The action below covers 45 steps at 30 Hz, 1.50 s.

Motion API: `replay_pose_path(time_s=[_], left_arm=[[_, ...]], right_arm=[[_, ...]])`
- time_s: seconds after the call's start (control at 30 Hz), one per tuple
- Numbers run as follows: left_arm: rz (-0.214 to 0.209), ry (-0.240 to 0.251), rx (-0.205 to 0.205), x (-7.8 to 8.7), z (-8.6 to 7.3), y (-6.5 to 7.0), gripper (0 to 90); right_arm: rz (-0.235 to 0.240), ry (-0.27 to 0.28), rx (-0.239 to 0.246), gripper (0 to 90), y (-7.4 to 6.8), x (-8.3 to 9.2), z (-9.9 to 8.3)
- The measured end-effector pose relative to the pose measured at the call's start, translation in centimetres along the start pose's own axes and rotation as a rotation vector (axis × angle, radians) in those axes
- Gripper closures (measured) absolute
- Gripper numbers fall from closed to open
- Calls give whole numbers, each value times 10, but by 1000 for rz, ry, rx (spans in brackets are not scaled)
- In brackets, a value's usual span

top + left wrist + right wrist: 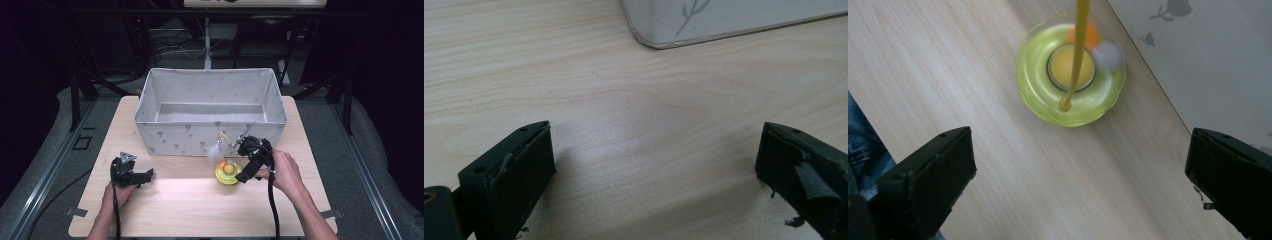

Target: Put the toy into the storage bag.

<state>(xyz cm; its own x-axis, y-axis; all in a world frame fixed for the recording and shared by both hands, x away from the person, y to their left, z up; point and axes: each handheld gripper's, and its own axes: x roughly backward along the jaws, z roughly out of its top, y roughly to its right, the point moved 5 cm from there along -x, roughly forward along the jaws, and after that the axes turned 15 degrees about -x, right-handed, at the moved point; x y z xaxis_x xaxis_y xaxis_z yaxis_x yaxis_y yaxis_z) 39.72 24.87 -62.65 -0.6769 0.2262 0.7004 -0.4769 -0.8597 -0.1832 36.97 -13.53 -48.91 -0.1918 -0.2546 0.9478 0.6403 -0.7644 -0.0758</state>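
Note:
A yellow-green ring toy (227, 173) (1070, 75) sits on the wooden table (190, 210) just in front of the grey fabric box (210, 107). An orange ball (1083, 34) and a white ball (1108, 55) lie in its track. A thin yellow rod (1078, 50) rises from its centre, and a white feather (215, 150) hangs beside it. My right gripper (242, 176) (1078, 170) hovers over the toy's right side, open, with nothing between its jaws. My left gripper (146, 175) (654, 165) rests open on bare wood at the left front.
The box (724, 20) is open-topped, looks empty inside, and fills the table's far half. Its front wall (1208, 60) stands close behind the toy. Bare wood spreads across the near half between the two hands. Dark floor and frame rails surround the table.

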Motion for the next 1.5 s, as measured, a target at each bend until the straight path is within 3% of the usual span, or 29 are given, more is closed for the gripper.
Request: replay_pose_path(time_s=[0.37,0.4,0.43,0.47,0.6,0.7,0.8,0.9,1.23,1.5], left_arm=[[-1,-1,0,0,0,0,24],[0,0,0,0,0,0,24],[0,0,0,0,0,0,24],[0,0,0,0,0,0,24],[0,0,0,0,0,0,24],[0,0,0,0,0,0,24],[0,0,0,0,0,0,24],[0,0,0,0,0,0,24],[0,0,0,0,0,0,24],[0,0,-1,0,0,0,24]], right_arm=[[4,-15,25,22,-1,8,17],[14,-18,28,77,-1,9,20],[14,-18,28,77,-1,9,20],[22,-24,39,146,-2,10,22],[18,-42,56,172,-3,11,26],[23,-47,73,253,-5,12,30],[10,-47,87,373,-5,13,35],[7,-53,89,415,-5,13,37],[-10,-80,123,715,-11,15,43],[-14,-91,137,844,-13,17,46]])
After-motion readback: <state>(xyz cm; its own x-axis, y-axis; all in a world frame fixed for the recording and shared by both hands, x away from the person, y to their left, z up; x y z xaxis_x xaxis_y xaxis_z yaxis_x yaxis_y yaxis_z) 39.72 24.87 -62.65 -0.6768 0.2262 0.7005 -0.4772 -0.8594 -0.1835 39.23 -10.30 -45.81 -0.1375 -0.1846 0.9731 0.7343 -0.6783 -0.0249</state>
